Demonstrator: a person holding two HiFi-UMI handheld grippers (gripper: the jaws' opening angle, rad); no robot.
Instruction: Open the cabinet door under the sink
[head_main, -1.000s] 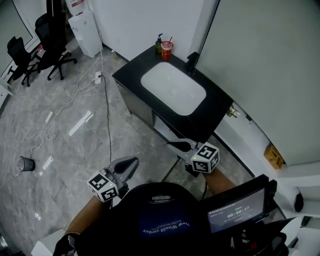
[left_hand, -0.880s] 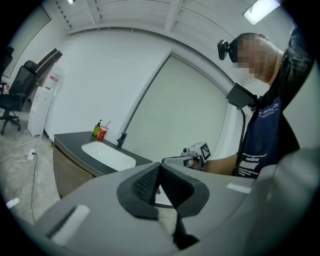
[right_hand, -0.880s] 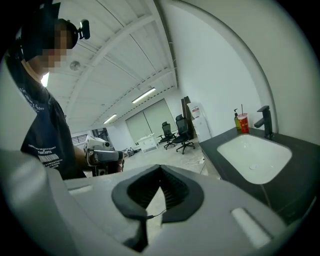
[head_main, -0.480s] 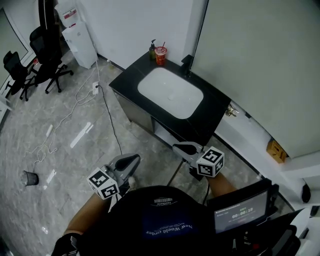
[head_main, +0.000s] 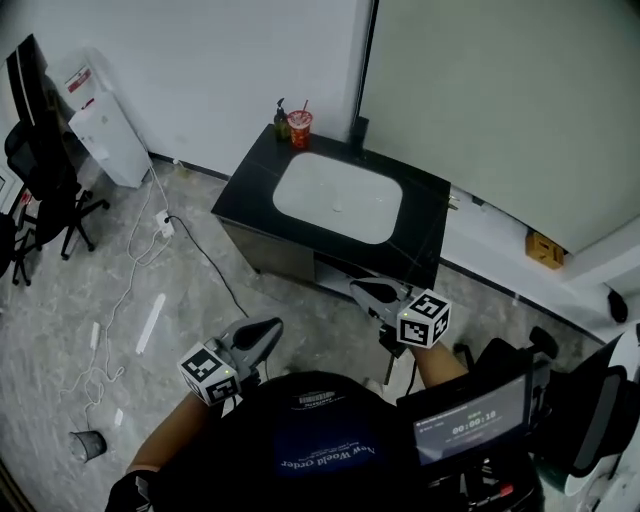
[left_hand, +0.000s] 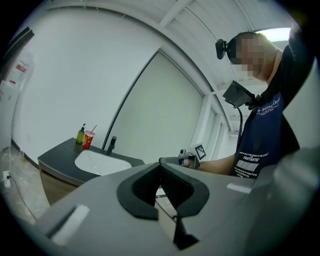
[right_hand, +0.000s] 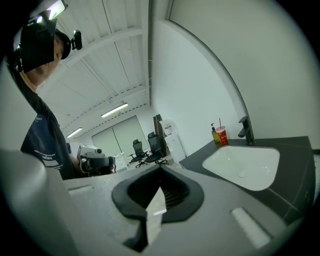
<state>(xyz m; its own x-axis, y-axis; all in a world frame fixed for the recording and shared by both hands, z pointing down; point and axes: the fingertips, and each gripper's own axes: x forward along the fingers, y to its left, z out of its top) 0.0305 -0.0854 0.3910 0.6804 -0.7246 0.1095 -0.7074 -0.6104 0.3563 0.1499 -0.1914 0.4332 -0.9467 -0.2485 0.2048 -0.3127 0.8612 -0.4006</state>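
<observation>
- The left gripper (head_main: 268, 328) is held low at about 7 o'clock in the head view. Its jaws are pressed together with nothing between them.
- The right gripper (head_main: 358, 290) sits at about 5 o'clock, nearer the cabinet. Its jaws are also tight together and empty, and its tips point toward 11 o'clock.
- The cabinet door (head_main: 268, 250) is the grey panel under the black countertop (head_main: 425, 225), at 12 o'clock from the person. Neither gripper touches it.
- A white basin (head_main: 338, 197) is set into the top, with a dark faucet (head_main: 358, 130) at its 12 o'clock.
- A soap bottle (head_main: 281, 118) and a red cup (head_main: 299, 128) with a straw stand side by side at the basin's 11 o'clock.
- Grey marble floor (head_main: 300, 310) lies between both grippers and the cabinet front.
- A black cable (head_main: 205, 262) crosses that floor from a power strip (head_main: 161, 226) at 10 o'clock and ends near the left gripper.
- A water dispenser (head_main: 105, 140) stands against the wall at 10 o'clock, and office chairs (head_main: 45, 190) stand at 9 o'clock.
- A small dark cup (head_main: 88, 445) sits on the floor at 8 o'clock.
- A brown box (head_main: 545, 250) rests on a white ledge at 2 o'clock, and a lit screen (head_main: 470, 430) is at 4 o'clock.
</observation>
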